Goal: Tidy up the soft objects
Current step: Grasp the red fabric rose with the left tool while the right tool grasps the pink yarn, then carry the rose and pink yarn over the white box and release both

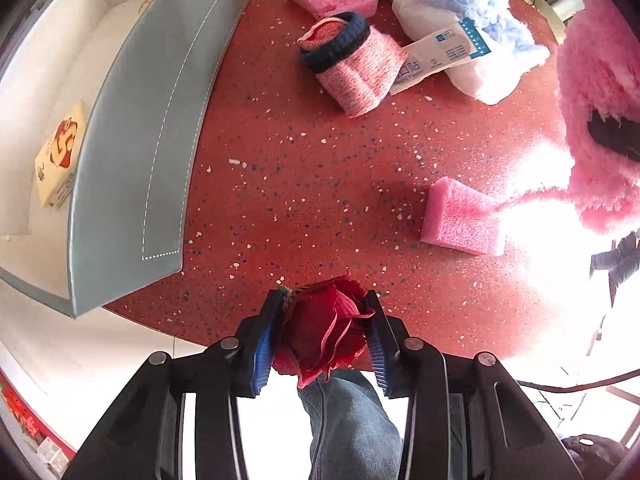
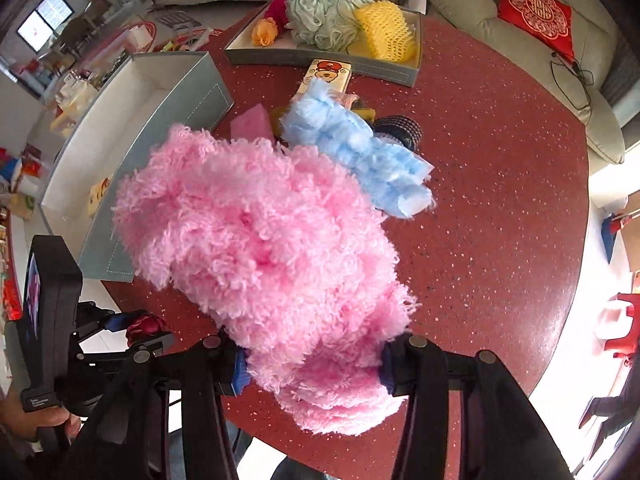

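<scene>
Grippers at work over a red speckled table (image 1: 320,184): left gripper (image 1: 325,334) clamps a red fabric rose (image 1: 326,332); right gripper (image 2: 312,368) squeezes a pink fluffy slipper (image 2: 260,240). Packet (image 1: 444,54) lettering is too small to read.

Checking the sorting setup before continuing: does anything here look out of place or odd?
Mostly a loose heap, nothing damaged. One oddity: a small printed carton lies alone inside the deep grey box, not obviously soft. The knitted sleeve lies tipped over on the red table.

Pink fluffy slipper (image 2: 260,248) hides right jaws' tips; glare washes out table (image 1: 560,280) at right.
</scene>
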A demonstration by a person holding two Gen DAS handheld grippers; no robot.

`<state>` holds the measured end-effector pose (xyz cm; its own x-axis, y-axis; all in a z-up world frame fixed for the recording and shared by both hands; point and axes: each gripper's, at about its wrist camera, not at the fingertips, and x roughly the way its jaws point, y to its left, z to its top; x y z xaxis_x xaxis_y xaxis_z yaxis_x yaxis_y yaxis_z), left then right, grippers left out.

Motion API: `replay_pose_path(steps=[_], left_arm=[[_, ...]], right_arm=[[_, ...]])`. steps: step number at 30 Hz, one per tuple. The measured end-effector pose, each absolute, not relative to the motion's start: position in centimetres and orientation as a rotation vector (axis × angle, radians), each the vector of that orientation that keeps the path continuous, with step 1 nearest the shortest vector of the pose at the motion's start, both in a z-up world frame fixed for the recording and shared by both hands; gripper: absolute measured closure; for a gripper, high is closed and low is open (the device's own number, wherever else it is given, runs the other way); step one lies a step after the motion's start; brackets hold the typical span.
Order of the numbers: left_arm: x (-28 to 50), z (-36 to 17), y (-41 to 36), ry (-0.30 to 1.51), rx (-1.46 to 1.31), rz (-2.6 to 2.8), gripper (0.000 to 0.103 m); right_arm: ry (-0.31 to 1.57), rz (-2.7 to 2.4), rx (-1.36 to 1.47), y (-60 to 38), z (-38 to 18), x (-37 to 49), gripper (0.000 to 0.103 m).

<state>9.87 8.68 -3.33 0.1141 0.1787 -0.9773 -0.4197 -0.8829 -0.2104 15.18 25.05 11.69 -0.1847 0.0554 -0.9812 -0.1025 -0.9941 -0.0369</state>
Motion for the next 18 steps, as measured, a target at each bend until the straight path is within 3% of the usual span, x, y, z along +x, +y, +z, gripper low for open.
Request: replay_pose_path(steps=[8,18], left_arm=[[9.2,1.4,11.3,0.327,-1.814,1.82,0.061],[7.5,7.7,12.4,0.295,-1.678,1.874,0.061]], right_arm=[[0.321,2.205,-1.949,27.7,10.5,19.3,0.051],[0.346,2.158,-1.943,27.7,11.6,19.5,0.05]])
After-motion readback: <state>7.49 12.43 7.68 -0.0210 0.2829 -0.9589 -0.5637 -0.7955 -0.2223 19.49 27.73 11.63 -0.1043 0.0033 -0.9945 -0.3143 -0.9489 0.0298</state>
